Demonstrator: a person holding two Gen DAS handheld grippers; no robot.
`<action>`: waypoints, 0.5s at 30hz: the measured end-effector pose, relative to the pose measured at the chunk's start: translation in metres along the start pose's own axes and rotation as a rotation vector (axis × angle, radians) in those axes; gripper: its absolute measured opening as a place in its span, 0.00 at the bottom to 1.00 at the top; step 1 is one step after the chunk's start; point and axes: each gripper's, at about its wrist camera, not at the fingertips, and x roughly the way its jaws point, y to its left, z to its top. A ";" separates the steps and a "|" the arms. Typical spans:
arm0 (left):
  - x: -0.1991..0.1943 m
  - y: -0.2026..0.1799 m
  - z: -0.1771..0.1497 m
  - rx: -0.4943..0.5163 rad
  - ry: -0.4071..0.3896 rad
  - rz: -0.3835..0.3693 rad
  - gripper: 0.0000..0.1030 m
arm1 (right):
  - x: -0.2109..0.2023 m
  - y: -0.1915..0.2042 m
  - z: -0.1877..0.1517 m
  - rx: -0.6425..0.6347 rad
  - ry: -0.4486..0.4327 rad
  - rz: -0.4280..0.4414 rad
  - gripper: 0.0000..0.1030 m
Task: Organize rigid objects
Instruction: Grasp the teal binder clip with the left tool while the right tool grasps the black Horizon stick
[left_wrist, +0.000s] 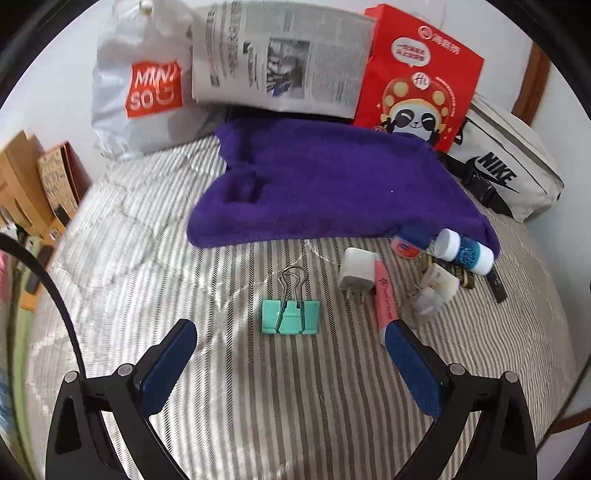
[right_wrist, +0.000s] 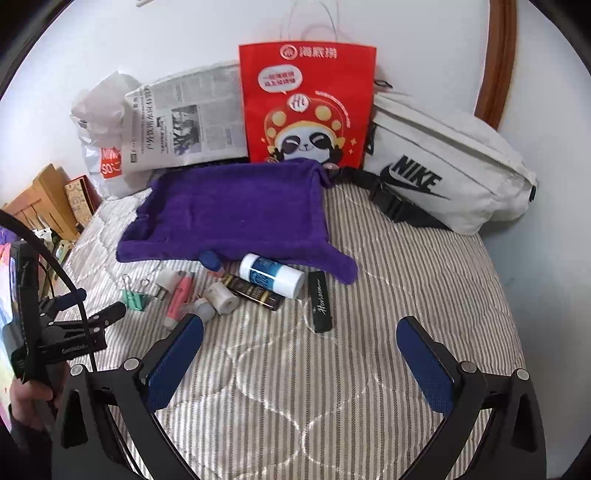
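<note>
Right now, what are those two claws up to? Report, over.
Left claw open, right claw open, both empty. Mint-green metal binder clip ahead of left claw, untouched. Pink plastic highlighter pen beside its right finger.

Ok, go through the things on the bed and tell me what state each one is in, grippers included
left gripper: open, empty, binder clip ahead of its fingers
right gripper: open, empty
binder clip: lying flat, handles folded up
purple towel: spread out, rumpled
white charger plug: lying down, prongs toward the camera
pink highlighter: capped, lying flat
glue stick: capped, on its side
red bag: upright against the wall
</note>
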 end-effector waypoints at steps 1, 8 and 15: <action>0.005 0.001 -0.001 -0.007 -0.001 -0.004 0.96 | 0.003 -0.002 -0.001 0.005 0.008 0.002 1.00; 0.043 0.007 -0.006 -0.025 -0.001 -0.004 0.74 | 0.023 -0.016 -0.009 0.058 0.084 0.055 0.99; 0.043 0.002 -0.011 0.021 -0.068 0.066 0.56 | 0.037 -0.018 -0.010 0.023 0.065 0.040 0.99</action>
